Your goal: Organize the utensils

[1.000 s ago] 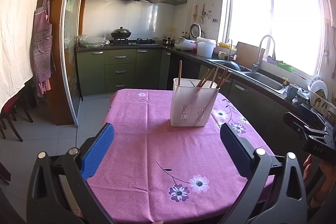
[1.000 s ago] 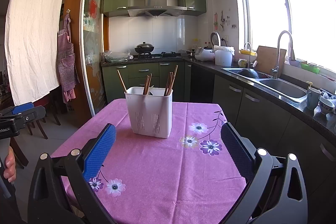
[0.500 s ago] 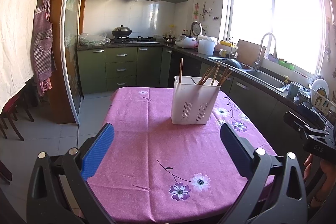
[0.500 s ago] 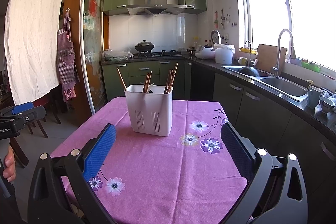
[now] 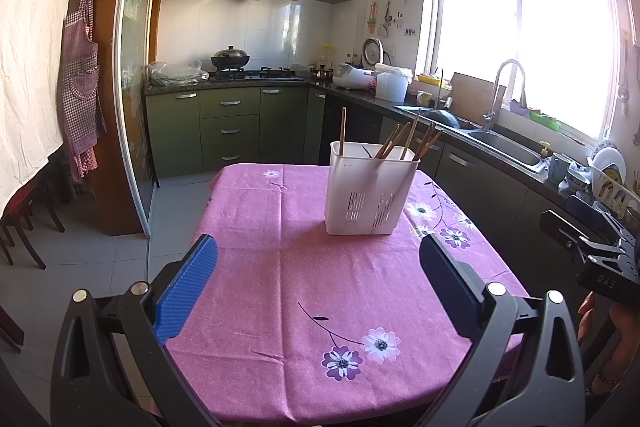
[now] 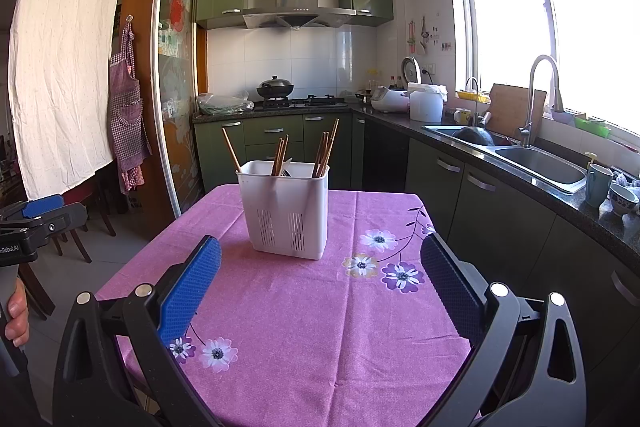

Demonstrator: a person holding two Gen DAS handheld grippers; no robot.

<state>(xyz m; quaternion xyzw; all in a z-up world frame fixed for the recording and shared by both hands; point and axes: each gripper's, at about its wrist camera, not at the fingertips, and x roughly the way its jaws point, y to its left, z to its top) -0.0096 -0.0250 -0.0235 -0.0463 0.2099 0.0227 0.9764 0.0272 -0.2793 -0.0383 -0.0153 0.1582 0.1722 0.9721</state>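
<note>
We see the left gripper (image 5: 318, 285) held low over the near edge of the desk (image 5: 280, 267), level and pointing toward the kitchen. Its fingers (image 5: 187, 289) stand wide apart and hold nothing. In the right wrist view, a hand (image 6: 16, 311) at the far left grips this tool's handle from below.

The right gripper (image 6: 320, 287) has the same pose: low at the near edge of the desk, facing forward, fingers spread wide, nothing between them. In the left wrist view we see part of this tool at the right border, beside the desk.

The white utensil holder (image 5: 370, 189) stands upright on the pink flowered tablecloth (image 5: 256, 291), toward the far side of the desk and well apart from both grippers. It is a rectangular plastic box with slotted vents low on its front. Several wooden chopsticks (image 6: 324, 149) stick out of its top: one leans alone at the left, the others are grouped in the middle and at the right.
</note>
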